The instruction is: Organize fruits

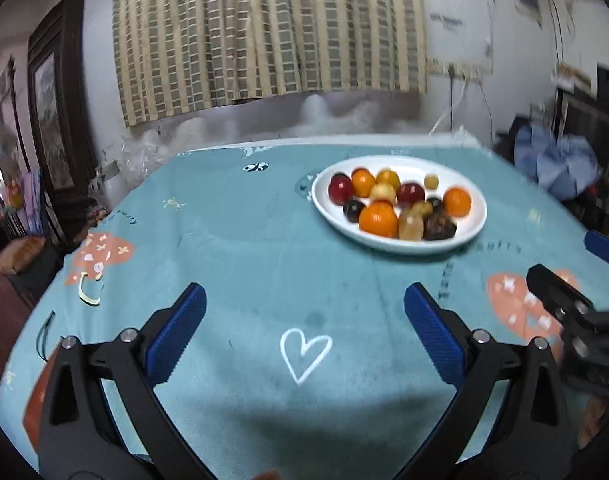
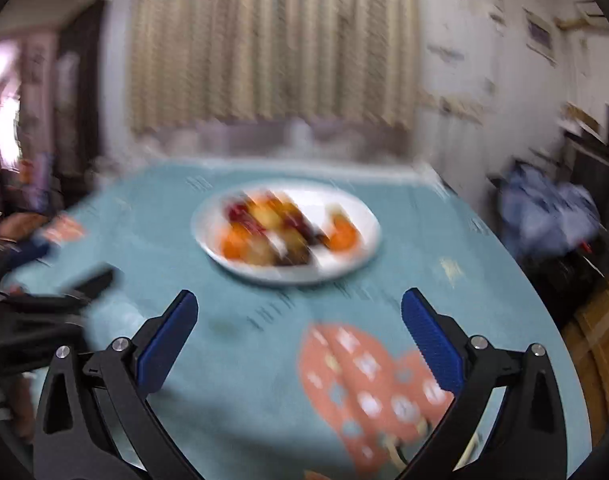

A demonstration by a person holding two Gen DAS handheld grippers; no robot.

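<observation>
A white oval plate (image 1: 474, 226) on the teal tablecloth holds several small fruits: oranges (image 1: 378, 219), red plums (image 1: 341, 189), dark and yellowish ones. My left gripper (image 1: 304, 300) is open and empty, above the cloth short of the plate. My right gripper (image 2: 299, 304) is open and empty, short of the same plate (image 2: 358, 258), which is motion-blurred in the right wrist view. The right gripper also shows at the right edge of the left wrist view (image 1: 572, 276).
The table is covered by a teal cloth (image 1: 232, 240) with orange mushroom prints and a white heart. A striped curtain (image 1: 264, 32) hangs behind. Blue cloth bundle (image 1: 560, 164) and dark furniture stand to the right; a dark cabinet (image 1: 60, 112) stands left.
</observation>
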